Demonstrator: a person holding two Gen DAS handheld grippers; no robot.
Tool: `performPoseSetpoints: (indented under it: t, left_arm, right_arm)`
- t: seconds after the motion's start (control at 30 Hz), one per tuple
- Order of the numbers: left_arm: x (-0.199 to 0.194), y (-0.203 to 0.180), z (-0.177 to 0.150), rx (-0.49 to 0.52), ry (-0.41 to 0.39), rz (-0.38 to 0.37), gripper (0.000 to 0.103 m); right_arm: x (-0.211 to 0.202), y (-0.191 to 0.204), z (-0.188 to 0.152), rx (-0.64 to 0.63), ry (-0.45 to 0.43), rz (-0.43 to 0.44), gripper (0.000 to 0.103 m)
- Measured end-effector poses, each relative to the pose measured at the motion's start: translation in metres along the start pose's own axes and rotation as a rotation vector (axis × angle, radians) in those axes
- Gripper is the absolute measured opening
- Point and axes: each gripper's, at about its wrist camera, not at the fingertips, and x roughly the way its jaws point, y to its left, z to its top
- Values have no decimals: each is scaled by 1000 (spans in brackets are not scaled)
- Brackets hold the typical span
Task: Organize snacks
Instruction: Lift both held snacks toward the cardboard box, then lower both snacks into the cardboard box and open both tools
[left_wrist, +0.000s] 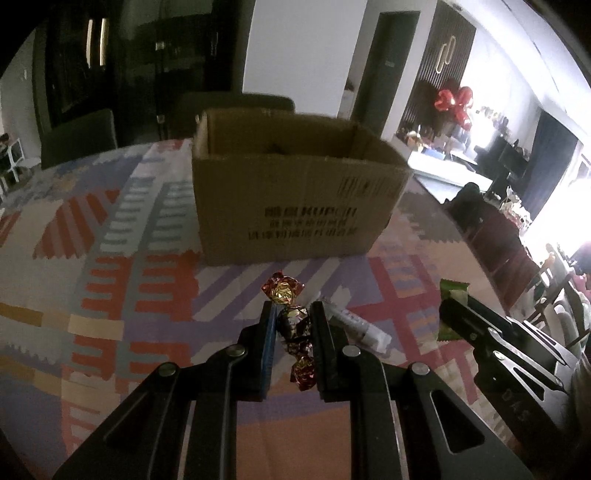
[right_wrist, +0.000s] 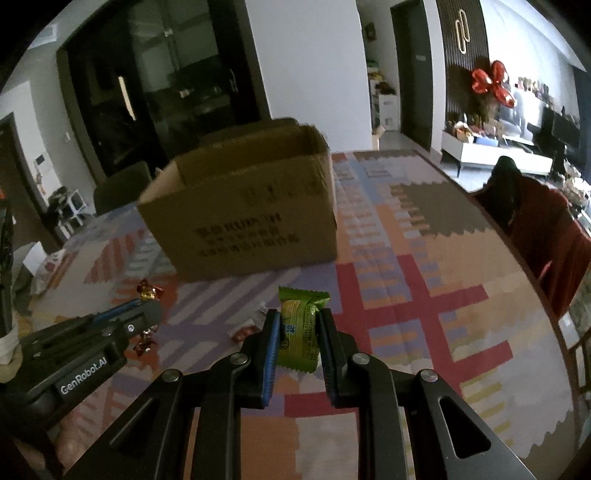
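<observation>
We hold one snack in each set of tongs, both clear of the bench (right_wrist: 424, 229) and aimed at the open box (left_wrist: 291, 192), which stands at 12 o'clock from either wrist. The left tongs (left_wrist: 291, 334) are closed down to a narrow gap on a candy (left_wrist: 293, 328), a twist-wrapped piece in dark red and gold foil; one crinkled twist end fans out beyond the tips toward the box, the other hangs toward the wrist. The grip sits on the thick middle, which we judge the firmest part of a foil wrapper. The right tongs (right_wrist: 297, 338) are likewise nearly closed on a packet (right_wrist: 299, 328), a green pillow pack with a serrated top seal and yellow and blue print too blurred to read. The packet stands upright between the pads, seal outward, so that we judge it can drop straight once the jaws part above the box. The box is plain brown cardboard with dark print on its near wall and its top open; what it holds cannot be told. Seen from the left wrist, a pale wrapped bar (left_wrist: 358, 326) lies on the patterned cloth at about 2 o'clock from the left tips. Seen from the right wrist, a small reddish wrapper (right_wrist: 243, 332) lies at about 9 o'clock from the right tips. We judge these snacks as not yet sorted.
</observation>
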Motion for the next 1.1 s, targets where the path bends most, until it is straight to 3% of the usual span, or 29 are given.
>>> performPoseSetpoints:
  t: [0.77,1.1]
  left_arm:
    - [-87,-16,56,45,-223,12,19]
    - [-93,-15,98,48,-239,11,19]
  right_arm:
    - [-59,27,66,-114,-196,154,22]
    - [-55,41,103,-150,-215,223,22]
